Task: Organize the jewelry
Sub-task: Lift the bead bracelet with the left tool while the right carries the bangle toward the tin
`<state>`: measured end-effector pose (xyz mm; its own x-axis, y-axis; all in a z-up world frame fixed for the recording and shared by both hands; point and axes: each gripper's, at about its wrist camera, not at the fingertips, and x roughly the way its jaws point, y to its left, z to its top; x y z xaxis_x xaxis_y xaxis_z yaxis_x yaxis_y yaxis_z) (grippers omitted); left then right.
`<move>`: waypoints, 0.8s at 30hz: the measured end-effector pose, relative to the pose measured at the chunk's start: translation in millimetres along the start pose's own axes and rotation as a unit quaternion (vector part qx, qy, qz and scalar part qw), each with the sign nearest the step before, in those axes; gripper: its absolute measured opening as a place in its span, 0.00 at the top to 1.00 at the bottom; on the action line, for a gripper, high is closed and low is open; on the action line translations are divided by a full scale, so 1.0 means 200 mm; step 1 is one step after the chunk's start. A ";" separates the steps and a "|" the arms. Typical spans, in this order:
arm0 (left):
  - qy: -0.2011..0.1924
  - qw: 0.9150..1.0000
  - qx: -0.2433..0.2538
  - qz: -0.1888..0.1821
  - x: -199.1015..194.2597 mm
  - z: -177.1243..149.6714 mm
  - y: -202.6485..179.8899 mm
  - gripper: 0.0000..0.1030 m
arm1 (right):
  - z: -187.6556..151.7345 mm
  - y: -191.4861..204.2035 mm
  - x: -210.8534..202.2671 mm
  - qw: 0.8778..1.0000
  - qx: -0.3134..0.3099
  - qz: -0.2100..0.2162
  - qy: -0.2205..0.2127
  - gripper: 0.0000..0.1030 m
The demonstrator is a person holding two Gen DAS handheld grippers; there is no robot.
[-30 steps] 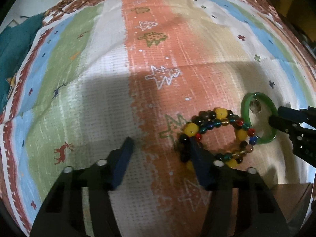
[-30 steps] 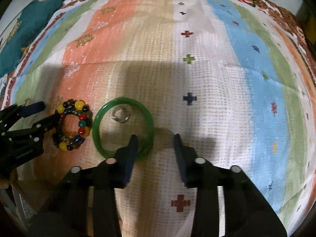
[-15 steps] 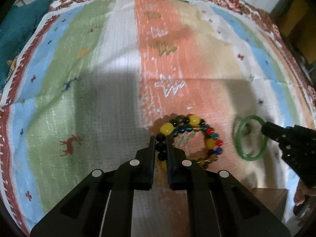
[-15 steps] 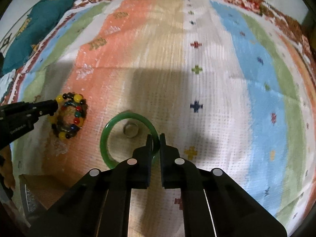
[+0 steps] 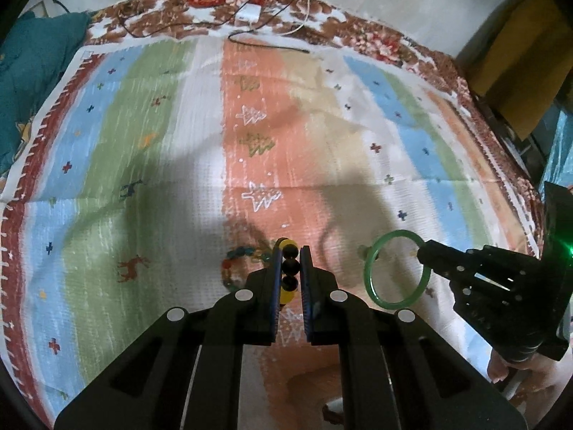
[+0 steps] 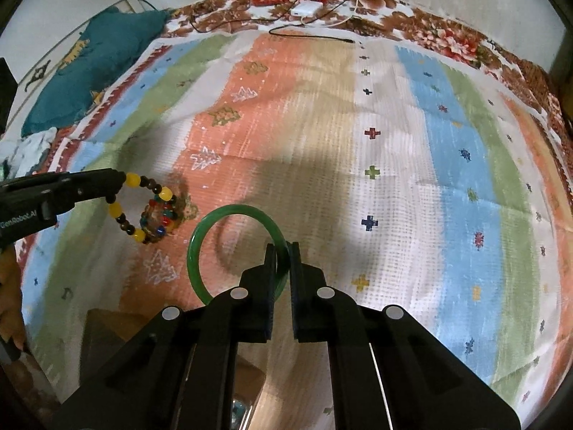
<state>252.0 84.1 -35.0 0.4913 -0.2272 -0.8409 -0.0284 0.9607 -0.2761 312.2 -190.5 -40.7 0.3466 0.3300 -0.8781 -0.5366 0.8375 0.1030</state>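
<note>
A beaded bracelet [image 5: 289,267] of yellow, dark and coloured beads hangs above the striped cloth [image 5: 161,179]. My left gripper [image 5: 288,251] is shut on its dark beads, and the rest of the loop dangles to the left. A green bangle [image 6: 229,209] is lifted off the cloth, with my right gripper [image 6: 283,249] shut on its right rim. The right wrist view shows the left gripper [image 6: 120,182] at the left edge with the bracelet [image 6: 157,215] hanging from its tips. In the left wrist view the bangle [image 5: 370,276] stands beside the right gripper [image 5: 424,247].
A brown wooden box [image 6: 107,340] sits at the near edge below the grippers. Cables and a white charger [image 5: 249,14] lie along the cloth's far edge. A teal cloth [image 6: 96,61] lies at the far left, and a cardboard box [image 5: 519,64] stands at the far right.
Both grippers went from open to shut, the left on the bracelet's beads and the right on the bangle's rim. Both pieces have since risen off the cloth.
</note>
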 end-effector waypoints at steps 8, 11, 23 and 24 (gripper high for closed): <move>-0.024 1.000 -0.005 -0.014 -0.12 0.00 -0.01 0.91 | 0.00 0.00 -0.09 1.000 0.001 0.009 -0.017 0.92; -0.028 1.000 -0.004 -0.012 -0.14 -0.01 -0.02 0.91 | -0.01 0.01 -0.12 1.000 0.000 0.009 -0.023 0.92; -0.037 0.999 -0.004 -0.008 -0.22 -0.07 -0.03 0.91 | -0.04 0.03 -0.20 0.999 -0.007 0.010 -0.037 0.92; -0.040 0.999 -0.005 -0.008 -0.23 -0.08 -0.03 0.91 | -0.05 0.03 -0.21 0.999 -0.008 0.010 -0.038 0.92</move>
<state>215.9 86.3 -1.3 0.5592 -0.2292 -0.7968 -0.0280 0.9553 -0.2944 286.7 -203.1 -7.0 0.3933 0.3785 -0.8379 -0.5554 0.8241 0.1116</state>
